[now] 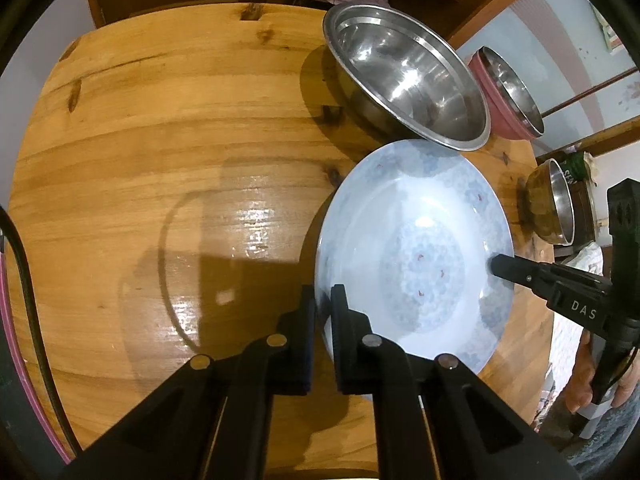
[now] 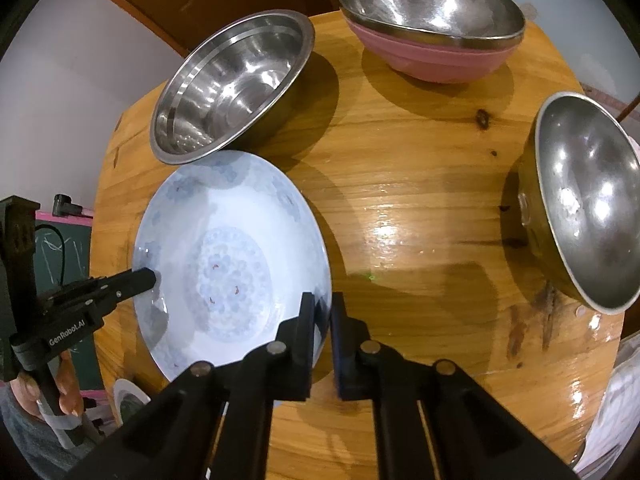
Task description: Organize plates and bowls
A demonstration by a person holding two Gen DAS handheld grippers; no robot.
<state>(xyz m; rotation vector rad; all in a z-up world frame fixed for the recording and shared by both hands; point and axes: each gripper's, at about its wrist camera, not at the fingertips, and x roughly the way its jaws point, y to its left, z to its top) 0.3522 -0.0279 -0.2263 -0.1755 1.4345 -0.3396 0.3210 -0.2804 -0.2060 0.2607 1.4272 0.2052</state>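
Gripping opposite edges of a pale blue patterned plate (image 1: 416, 248), two hand-held grippers pinch its rim between nearly closed fingers on a round wooden desk (image 1: 160, 160). The left gripper (image 1: 323, 300) clamps the plate's left edge, one finger under the rim and one over it; the right gripper (image 2: 323, 308) does the same on the far side, each seen reaching in from the other's camera. The plate sits near the desk's edge closest to the person, just in front of a large steel bowl (image 2: 228, 88). Behind it, another steel bowl (image 2: 432, 4) nests inside a pink bowl (image 2: 440, 60), and a third steel bowl (image 2: 584, 200) stands well apart to the right. A hand (image 2: 64, 392) holds the left gripper's handle.
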